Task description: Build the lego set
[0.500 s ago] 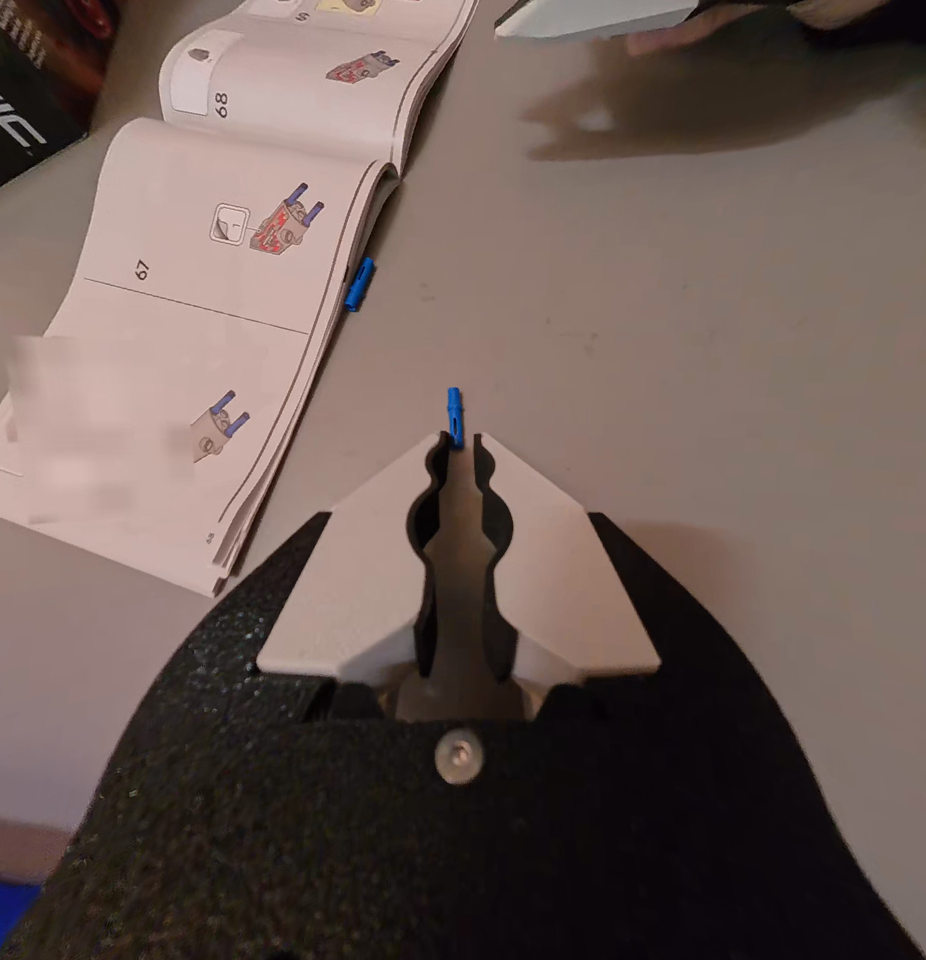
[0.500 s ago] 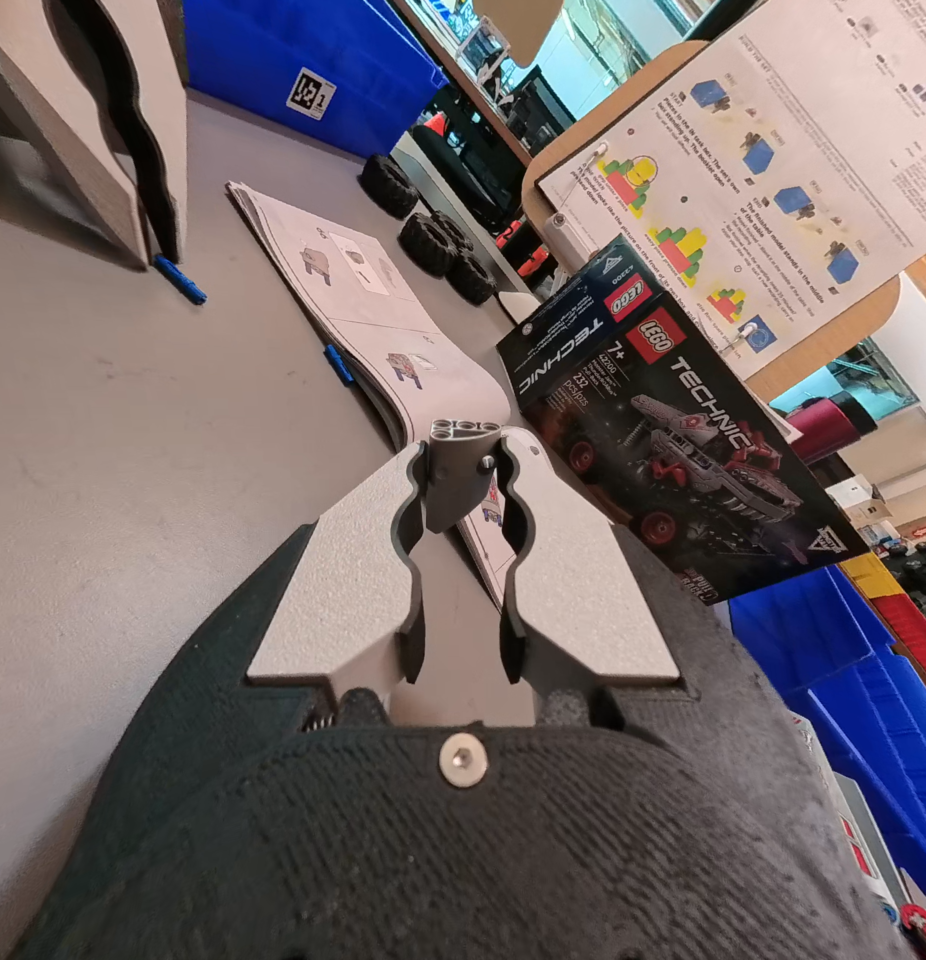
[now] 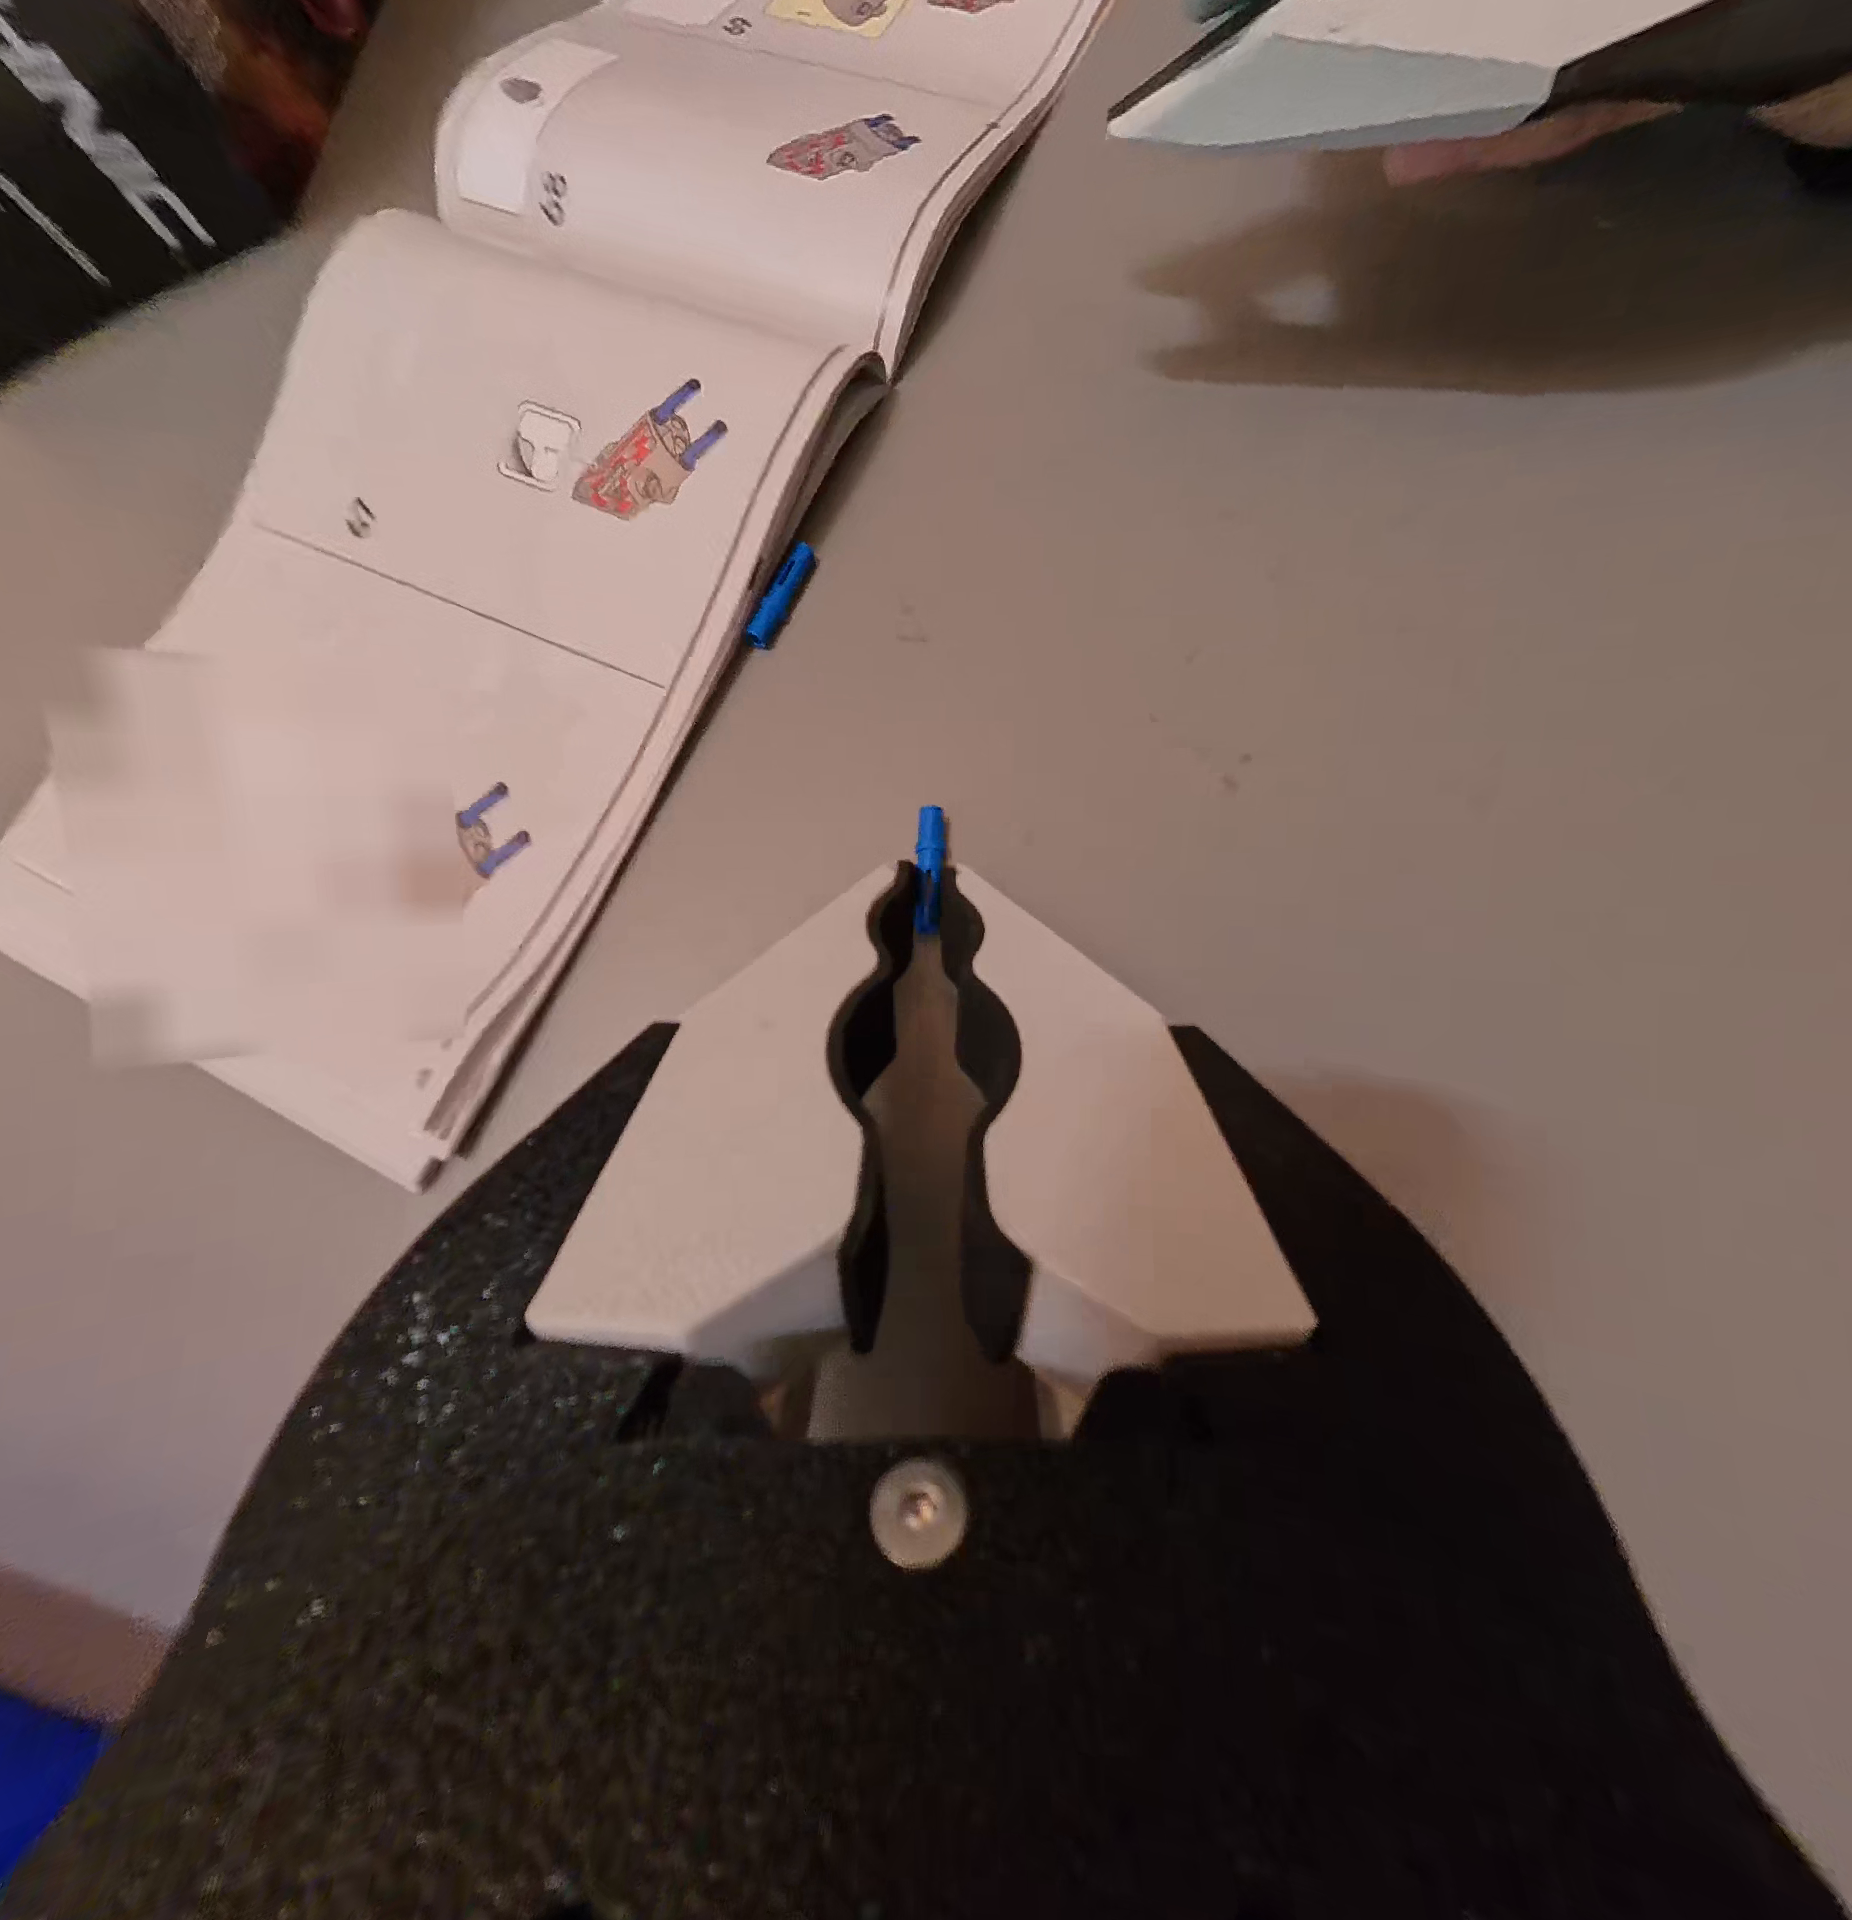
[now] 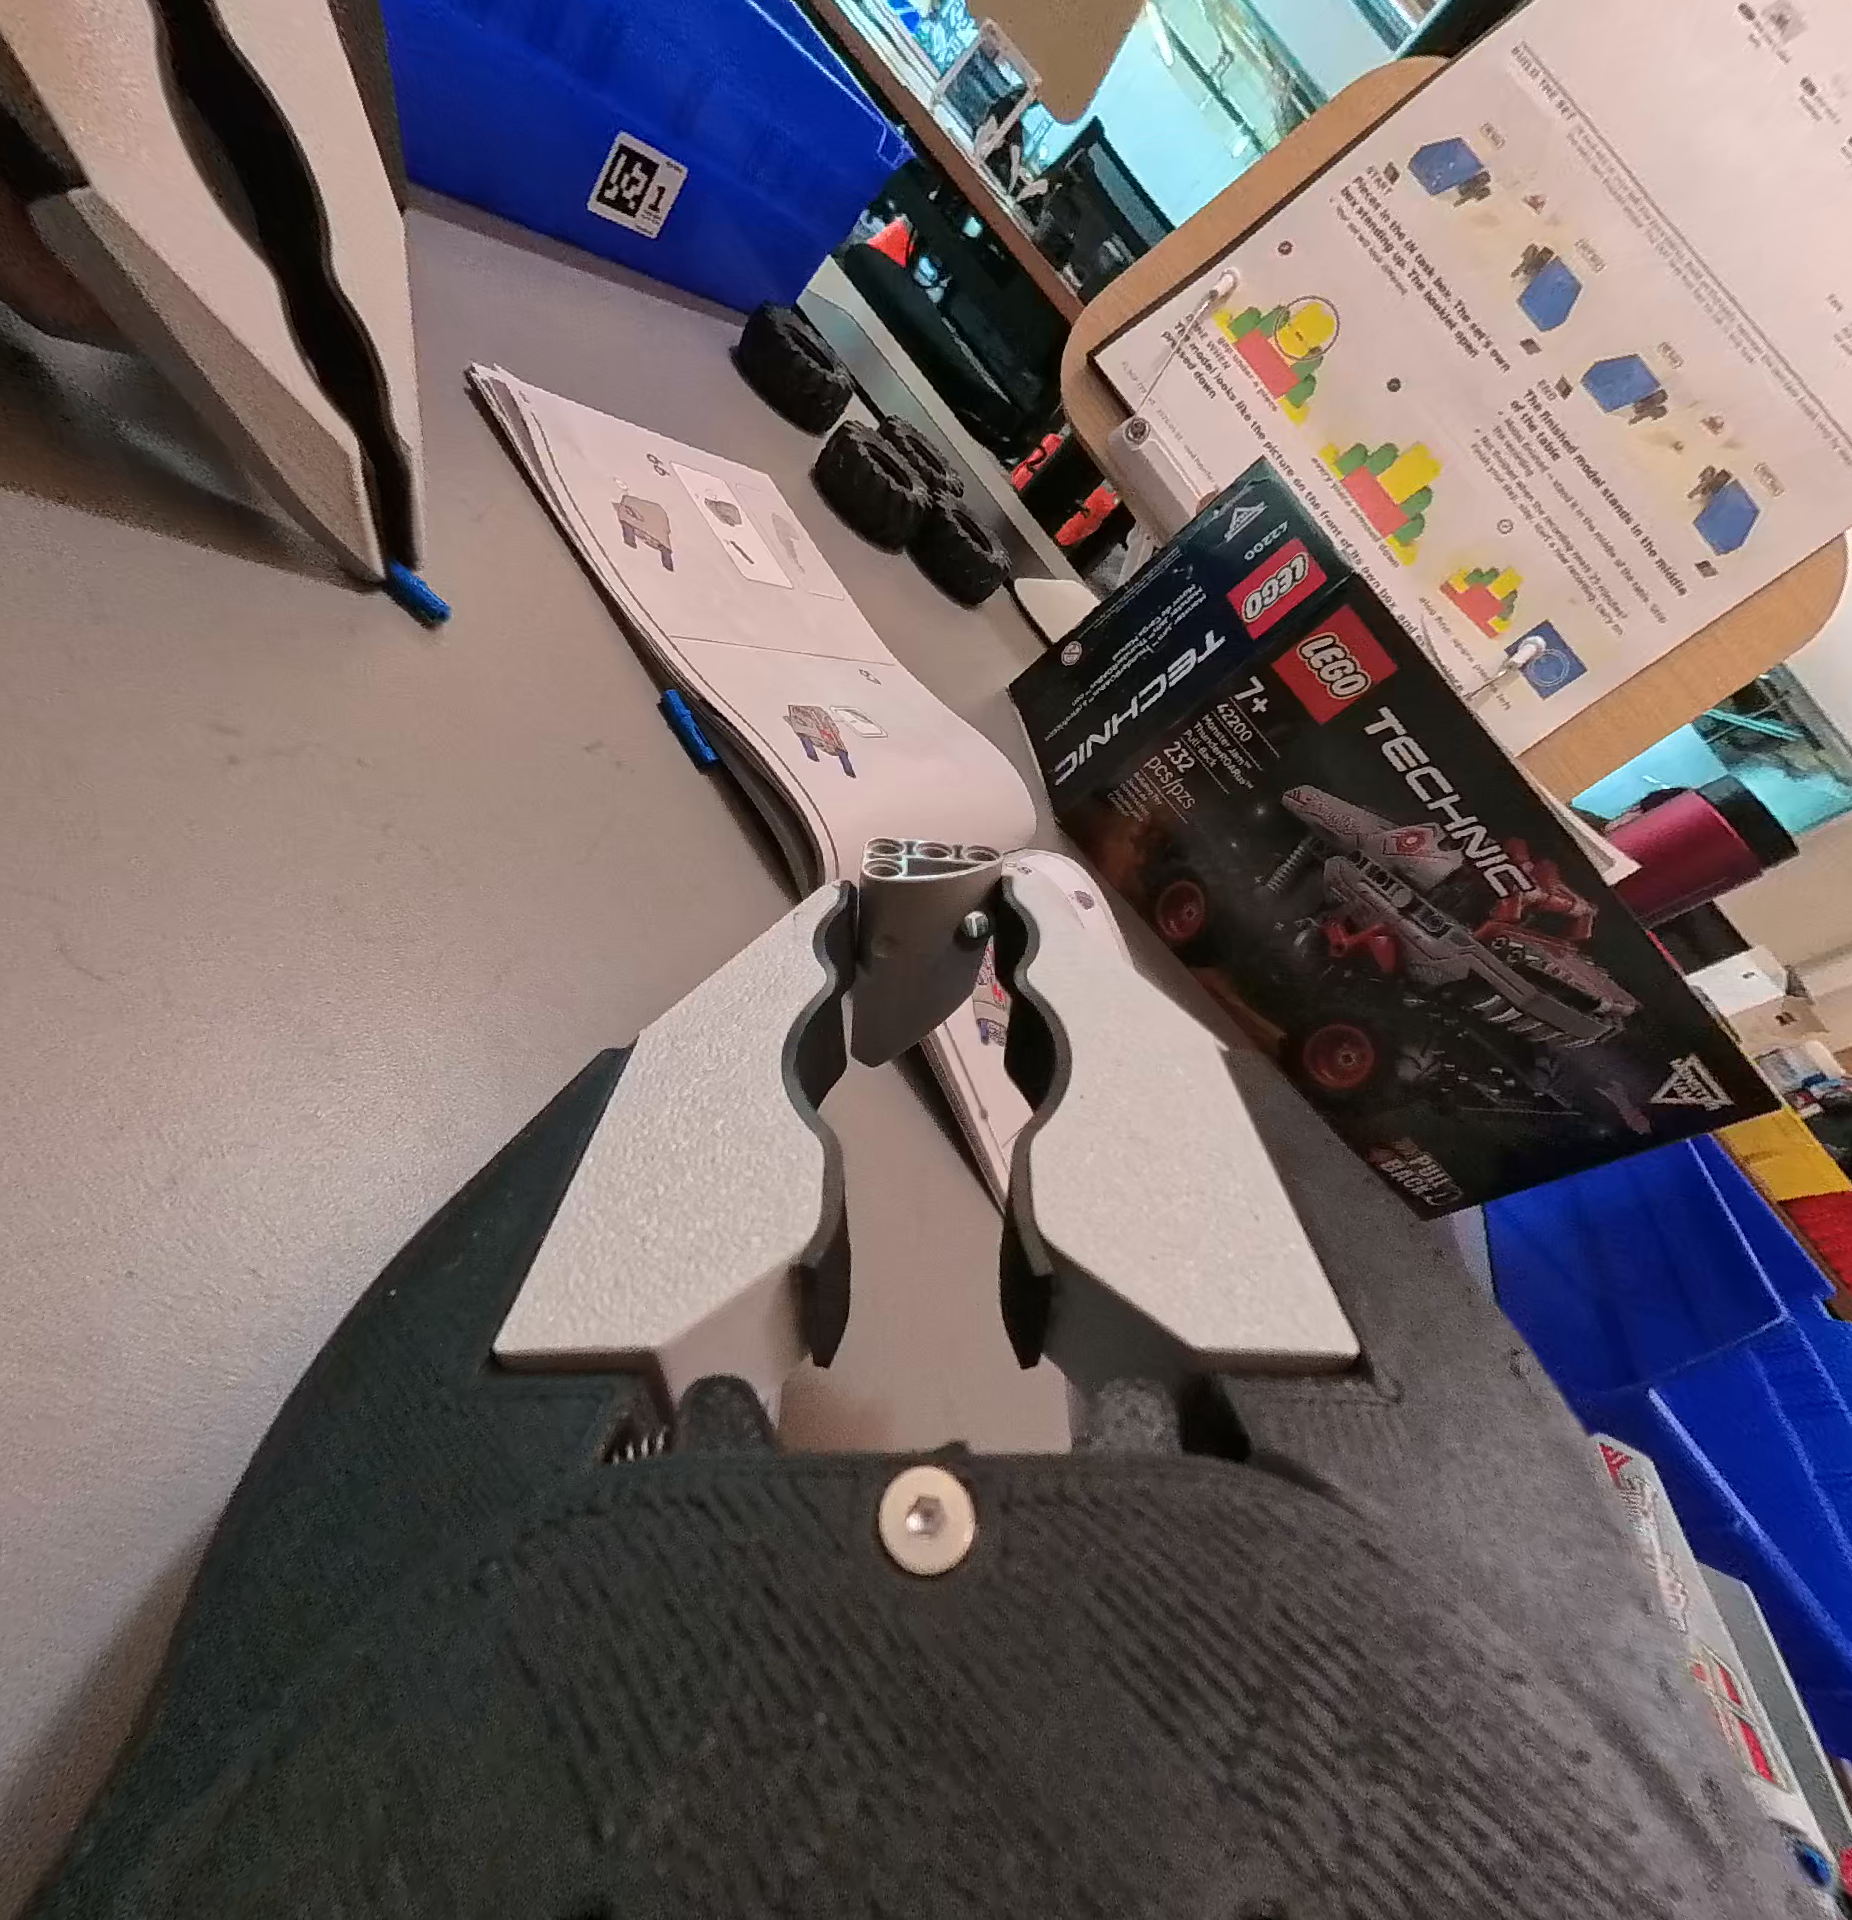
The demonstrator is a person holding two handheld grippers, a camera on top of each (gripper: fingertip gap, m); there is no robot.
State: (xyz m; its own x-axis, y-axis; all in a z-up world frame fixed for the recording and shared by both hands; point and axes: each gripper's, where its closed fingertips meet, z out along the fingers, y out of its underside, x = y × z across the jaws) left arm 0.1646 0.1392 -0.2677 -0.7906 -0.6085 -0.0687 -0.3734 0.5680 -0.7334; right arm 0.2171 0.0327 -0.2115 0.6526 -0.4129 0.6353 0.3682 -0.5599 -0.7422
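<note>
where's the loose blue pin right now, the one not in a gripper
The loose blue pin lies on the grey table, against the right edge of the open instruction booklet, up and left of the left gripper in its wrist view.

Grey table — open booklet, loose blue pin, box, tyres

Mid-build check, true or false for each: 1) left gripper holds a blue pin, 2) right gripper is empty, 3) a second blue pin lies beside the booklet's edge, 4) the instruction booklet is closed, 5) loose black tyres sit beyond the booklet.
1. The left gripper holds a blue pin: true, pinched at its fingertips.
2. The right gripper is empty: false, it is shut on a grey lego piece.
3. A second blue pin lies beside the booklet's edge: true.
4. The instruction booklet is closed: false, it lies open on the table.
5. Loose black tyres sit beyond the booklet: true.
</note>
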